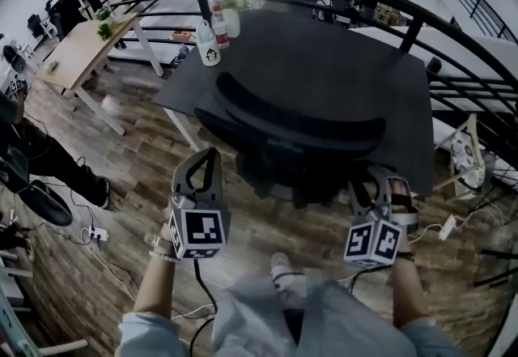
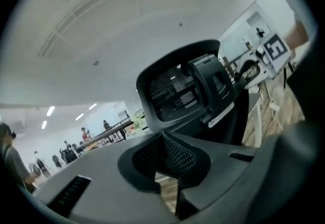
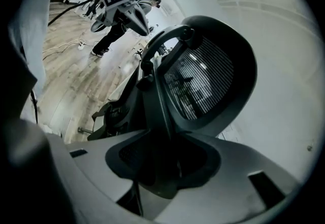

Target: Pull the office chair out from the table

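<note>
A black mesh-backed office chair (image 1: pixel 299 127) stands tucked against the near edge of the dark table (image 1: pixel 340 56). My left gripper (image 1: pixel 209 163) is shut and holds nothing; it hovers just off the left end of the backrest, apart from it. In the left gripper view that backrest (image 2: pixel 177 91) fills the middle beyond the left gripper (image 2: pixel 165 169). My right gripper (image 1: pixel 380 184) is open near the backrest's right end. In the right gripper view the chair's back and spine (image 3: pixel 203 81) rise ahead of the right gripper (image 3: pixel 162 169), with no pad pressing on them.
Two bottles (image 1: pixel 210 41) and a vase of flowers (image 1: pixel 233 1) stand at the table's far left corner. A curved black railing (image 1: pixel 453 31) runs behind. A wooden desk (image 1: pixel 81 52) stands at the left. A person (image 1: pixel 36 157) sits at the left. Cables and a power strip (image 1: pixel 97 232) lie on the wood floor.
</note>
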`<state>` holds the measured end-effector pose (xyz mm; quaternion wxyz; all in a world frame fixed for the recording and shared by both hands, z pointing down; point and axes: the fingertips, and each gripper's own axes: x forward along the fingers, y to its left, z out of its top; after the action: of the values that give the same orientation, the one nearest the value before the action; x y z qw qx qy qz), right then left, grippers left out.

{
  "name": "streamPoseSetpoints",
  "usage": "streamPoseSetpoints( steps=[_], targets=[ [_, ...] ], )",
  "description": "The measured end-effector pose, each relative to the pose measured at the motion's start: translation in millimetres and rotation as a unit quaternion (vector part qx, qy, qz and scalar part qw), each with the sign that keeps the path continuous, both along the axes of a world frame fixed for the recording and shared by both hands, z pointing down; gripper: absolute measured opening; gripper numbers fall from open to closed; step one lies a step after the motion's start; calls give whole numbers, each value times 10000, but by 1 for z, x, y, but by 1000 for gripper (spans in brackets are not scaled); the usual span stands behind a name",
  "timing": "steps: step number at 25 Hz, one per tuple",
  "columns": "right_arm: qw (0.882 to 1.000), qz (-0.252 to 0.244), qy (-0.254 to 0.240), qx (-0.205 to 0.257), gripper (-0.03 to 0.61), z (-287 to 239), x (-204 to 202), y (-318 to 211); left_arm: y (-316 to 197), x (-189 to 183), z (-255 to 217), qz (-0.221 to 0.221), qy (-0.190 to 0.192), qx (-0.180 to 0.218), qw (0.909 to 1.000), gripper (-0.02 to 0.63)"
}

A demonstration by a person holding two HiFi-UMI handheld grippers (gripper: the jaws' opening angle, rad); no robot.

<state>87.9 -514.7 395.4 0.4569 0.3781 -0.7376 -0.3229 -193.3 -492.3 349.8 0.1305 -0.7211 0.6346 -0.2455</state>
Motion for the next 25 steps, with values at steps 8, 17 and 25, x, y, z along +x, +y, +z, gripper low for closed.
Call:
streamPoseSetpoints(
  steps=[8,17,25],
  targets=[
    [9995,-152,260,-38,184,4,-1,2,-39,-7,16,511,-2494,-8,9671,118],
    [9995,-158,287,-48,195,6,-2,4,-64,-19,50,837,-4214,-514,9016,196],
    [9984,-187,525,64,195,8,-1,-2,-90,-15,57,811,-5242,-564,8459,227]
  ],
)
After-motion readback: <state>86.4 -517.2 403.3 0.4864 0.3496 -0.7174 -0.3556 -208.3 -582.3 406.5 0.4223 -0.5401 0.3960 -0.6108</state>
